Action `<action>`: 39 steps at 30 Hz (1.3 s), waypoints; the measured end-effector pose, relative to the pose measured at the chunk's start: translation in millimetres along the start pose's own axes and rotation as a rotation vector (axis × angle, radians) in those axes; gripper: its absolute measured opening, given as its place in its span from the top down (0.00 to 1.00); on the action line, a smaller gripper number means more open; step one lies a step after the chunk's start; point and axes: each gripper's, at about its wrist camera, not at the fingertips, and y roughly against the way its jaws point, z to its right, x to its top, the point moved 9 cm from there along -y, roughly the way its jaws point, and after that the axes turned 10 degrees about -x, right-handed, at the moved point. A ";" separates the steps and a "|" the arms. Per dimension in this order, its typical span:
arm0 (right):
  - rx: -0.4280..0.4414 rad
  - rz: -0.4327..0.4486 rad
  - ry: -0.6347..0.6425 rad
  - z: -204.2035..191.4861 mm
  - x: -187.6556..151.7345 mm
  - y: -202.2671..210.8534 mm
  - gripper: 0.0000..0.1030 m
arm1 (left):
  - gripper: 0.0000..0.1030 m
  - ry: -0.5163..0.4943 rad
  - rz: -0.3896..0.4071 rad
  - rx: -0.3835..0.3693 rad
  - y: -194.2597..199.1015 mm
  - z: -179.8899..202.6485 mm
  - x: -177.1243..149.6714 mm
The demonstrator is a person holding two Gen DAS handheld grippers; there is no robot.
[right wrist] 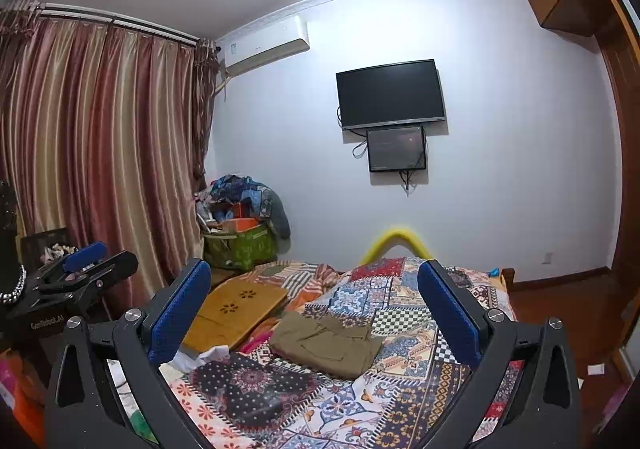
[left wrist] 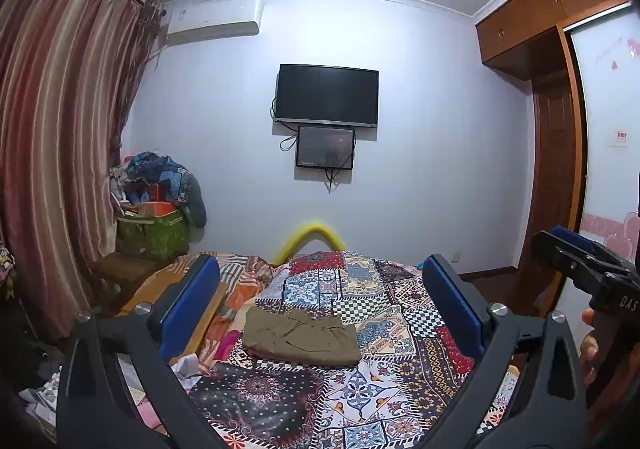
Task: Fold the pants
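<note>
Both tongs stand wide apart with nothing between their blue pads: the left gripper (left wrist: 320,303) and the right gripper (right wrist: 314,309) hang level above the near end of the bed, clear of the cloth. Olive-khaki cotton pants (left wrist: 302,337) lie as a compact folded rectangle on the patchwork quilt (left wrist: 400,389), mid-bed. Folding looks finished (a top flap sits slightly rumpled), so I judge the step to be release and retreat; next would be smoothing, if anything
</note>
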 end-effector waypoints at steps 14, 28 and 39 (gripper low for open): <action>-0.007 -0.002 0.004 2.4 -5.4 5.8 0.00 | 0.00 0.006 -0.015 -0.011 -5.0 -3.2 -5.4; -0.016 -0.003 0.007 2.0 -2.6 8.9 0.00 | 0.00 0.002 -0.021 -0.021 -7.6 -0.9 -10.4; -0.025 -0.011 0.024 0.4 -2.2 8.1 0.00 | 0.00 -0.006 -0.027 -0.023 -10.4 1.3 -13.5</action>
